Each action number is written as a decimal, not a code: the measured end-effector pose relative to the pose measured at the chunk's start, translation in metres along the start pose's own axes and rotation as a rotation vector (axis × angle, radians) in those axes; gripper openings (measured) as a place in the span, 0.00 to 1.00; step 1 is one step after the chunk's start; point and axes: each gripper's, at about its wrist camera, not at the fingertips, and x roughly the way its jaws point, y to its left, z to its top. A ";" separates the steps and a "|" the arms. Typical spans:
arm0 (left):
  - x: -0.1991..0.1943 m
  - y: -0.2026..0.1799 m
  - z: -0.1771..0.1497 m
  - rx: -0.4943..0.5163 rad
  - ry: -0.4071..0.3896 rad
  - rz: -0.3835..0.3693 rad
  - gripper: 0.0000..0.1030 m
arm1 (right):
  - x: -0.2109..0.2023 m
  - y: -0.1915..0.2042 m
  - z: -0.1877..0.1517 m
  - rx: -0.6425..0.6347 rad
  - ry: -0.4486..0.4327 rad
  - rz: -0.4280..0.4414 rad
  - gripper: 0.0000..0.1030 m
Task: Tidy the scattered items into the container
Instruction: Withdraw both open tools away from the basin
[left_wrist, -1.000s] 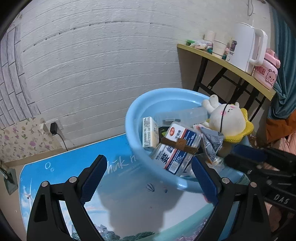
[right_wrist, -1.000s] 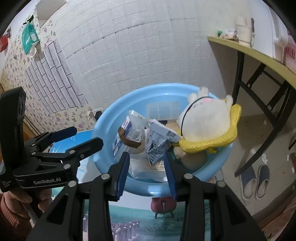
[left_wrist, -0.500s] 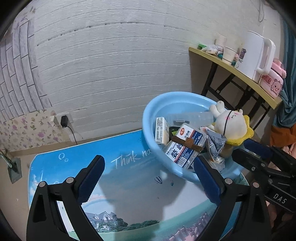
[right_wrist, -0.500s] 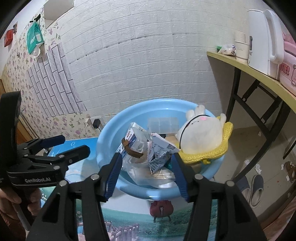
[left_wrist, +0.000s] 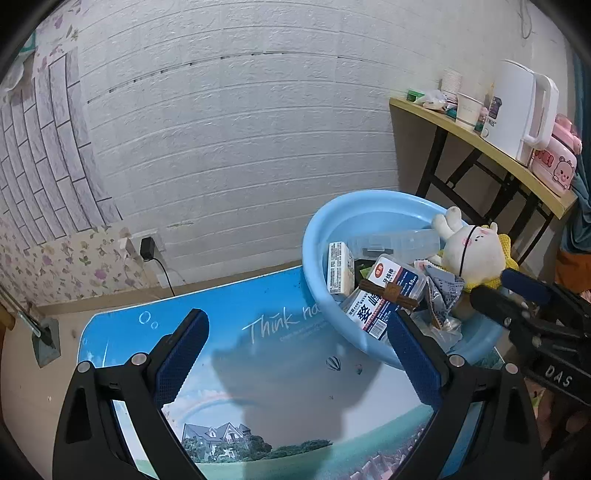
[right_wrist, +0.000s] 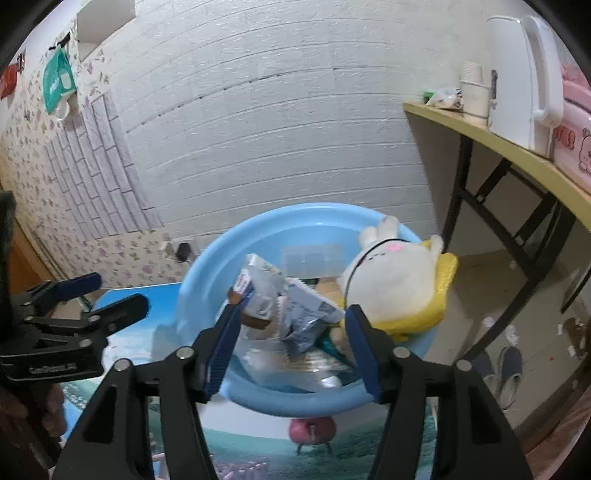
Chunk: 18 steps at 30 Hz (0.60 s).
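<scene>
A light blue basin (left_wrist: 321, 236) stands at the table's right end. In it lie a white plush bunny on yellow knit (left_wrist: 472, 251), a blue-and-white toothpick box (left_wrist: 384, 295), a cream carton (left_wrist: 340, 269), a clear plastic box (left_wrist: 395, 242) and a crumpled silver packet (right_wrist: 306, 317). My left gripper (left_wrist: 295, 325) is open over the bare tabletop, left of the basin, with nothing in it. My right gripper (right_wrist: 295, 314) hangs over the basin's (right_wrist: 207, 266) near rim, its jaws opening. The packet lies below and between them, and the pads do not press on it.
The low table (left_wrist: 258, 369) has a blue printed landscape top. A side table (left_wrist: 480, 144) at the right carries a white kettle (left_wrist: 517, 110), paper cups and a pink box. A charger (left_wrist: 147, 247) sits in the wall socket. Slippers (right_wrist: 511, 365) lie on the floor.
The right jaws have spread wide and pulled back a little from the packet, which stays in the basin. The left gripper has drawn back and up, so the basin looks smaller and farther right.
</scene>
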 end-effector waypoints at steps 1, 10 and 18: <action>0.000 0.000 0.000 -0.001 -0.003 -0.002 0.95 | 0.001 -0.001 0.000 0.008 0.004 -0.002 0.87; -0.005 0.003 -0.007 -0.012 -0.025 0.017 1.00 | -0.001 0.006 -0.001 -0.005 -0.014 0.006 0.98; -0.014 0.006 -0.014 -0.009 -0.023 0.031 1.00 | 0.001 0.017 -0.008 -0.026 0.021 -0.007 1.00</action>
